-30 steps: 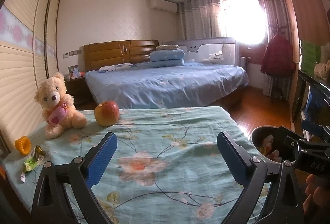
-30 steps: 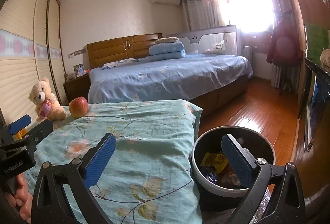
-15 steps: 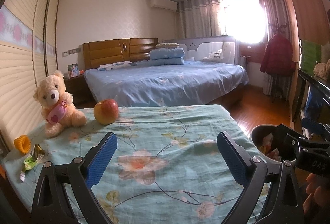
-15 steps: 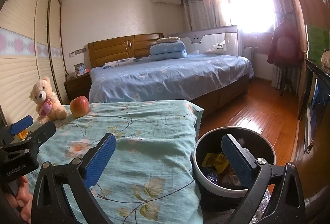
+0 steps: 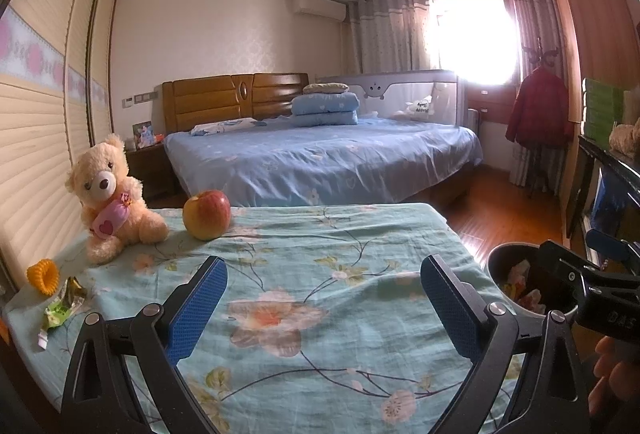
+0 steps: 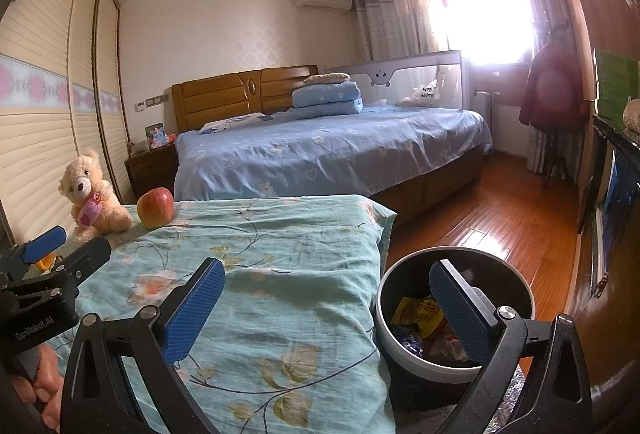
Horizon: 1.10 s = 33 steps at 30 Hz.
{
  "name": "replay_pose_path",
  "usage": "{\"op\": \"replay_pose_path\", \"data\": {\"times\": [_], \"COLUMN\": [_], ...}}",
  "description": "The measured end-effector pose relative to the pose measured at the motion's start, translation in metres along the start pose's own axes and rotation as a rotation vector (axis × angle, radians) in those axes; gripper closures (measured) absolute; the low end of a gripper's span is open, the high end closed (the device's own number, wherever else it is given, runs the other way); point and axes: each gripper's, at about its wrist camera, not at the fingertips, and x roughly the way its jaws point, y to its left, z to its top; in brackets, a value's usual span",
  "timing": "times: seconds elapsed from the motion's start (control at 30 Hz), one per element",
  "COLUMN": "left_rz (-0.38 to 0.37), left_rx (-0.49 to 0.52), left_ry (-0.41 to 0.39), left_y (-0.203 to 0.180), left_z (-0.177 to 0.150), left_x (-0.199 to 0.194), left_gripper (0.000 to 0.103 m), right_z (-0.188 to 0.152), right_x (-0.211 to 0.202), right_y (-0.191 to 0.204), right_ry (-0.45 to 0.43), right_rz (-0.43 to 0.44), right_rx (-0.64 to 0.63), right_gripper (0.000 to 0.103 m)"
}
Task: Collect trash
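Note:
A crumpled green wrapper [image 5: 63, 308] lies on the floral cloth near the table's left edge, left of my left gripper [image 5: 323, 304], which is open and empty over the cloth. My right gripper [image 6: 326, 308] is open and empty at the table's right edge, its right finger over the round bin [image 6: 454, 366]. The bin holds several wrappers [image 6: 418, 316] and stands on the floor; it also shows in the left wrist view [image 5: 496, 270]. The left gripper body shows at the left of the right wrist view [image 6: 60, 262].
A teddy bear [image 5: 110, 196], a red apple [image 5: 207, 214] and an orange ring [image 5: 43, 276] sit on the cloth-covered table [image 5: 320, 274] at its far left. A large bed [image 5: 320, 158] lies beyond. A dark cabinet [image 6: 616, 234] stands on the right.
The left wrist view has shifted slightly, so the bear and apple sit a little lower and closer. The right wrist view has barely moved. Both grippers stay open.

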Motion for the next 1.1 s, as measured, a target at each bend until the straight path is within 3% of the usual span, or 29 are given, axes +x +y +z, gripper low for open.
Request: {"op": "replay_pose_path", "data": {"times": [1.1], "left_rz": [-0.021], "left_rx": [-0.004], "left_ry": [0.011], "left_y": [0.0025], "left_z": [0.0012], "left_x": [0.0019], "left_gripper": [0.005], "right_z": [0.002], "right_x": [-0.0025], "right_y": [0.0044], "right_ry": [0.008], "right_rz": [0.001], "right_rx": [-0.004], "right_gripper": [0.0]}}
